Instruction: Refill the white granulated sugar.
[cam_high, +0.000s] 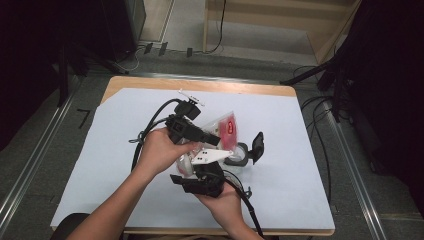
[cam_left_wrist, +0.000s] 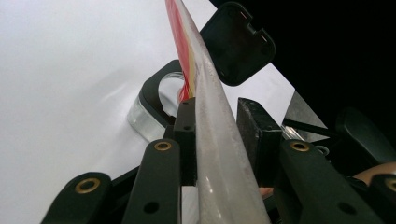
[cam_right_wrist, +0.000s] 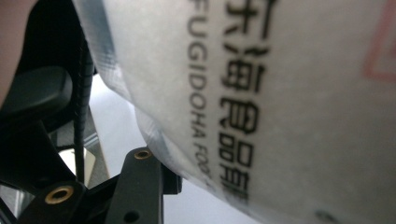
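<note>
A clear plastic food packet (cam_high: 227, 125) with a red label and black print hangs over the middle of the white-covered table (cam_high: 300, 150). My left gripper (cam_high: 214, 140) is shut on the packet's edge (cam_left_wrist: 210, 140), which runs edge-on between its fingers (cam_left_wrist: 186, 135). My right gripper (cam_high: 192, 170) comes up from below; the packet's printed face (cam_right_wrist: 280, 93) presses right against its camera, one finger (cam_right_wrist: 140, 186) shows beside it and the other is hidden. Just beyond stands a small clear container (cam_high: 237, 156) (cam_left_wrist: 152, 109) with a black rim and its black lid (cam_high: 257, 145) (cam_left_wrist: 238, 44) flipped open.
Black cables (cam_high: 150, 125) trail from both grippers across the table's left and front. White table surface lies open to the left, right and back. Dark stands and more cables line the floor beyond the table's right edge (cam_high: 320, 125).
</note>
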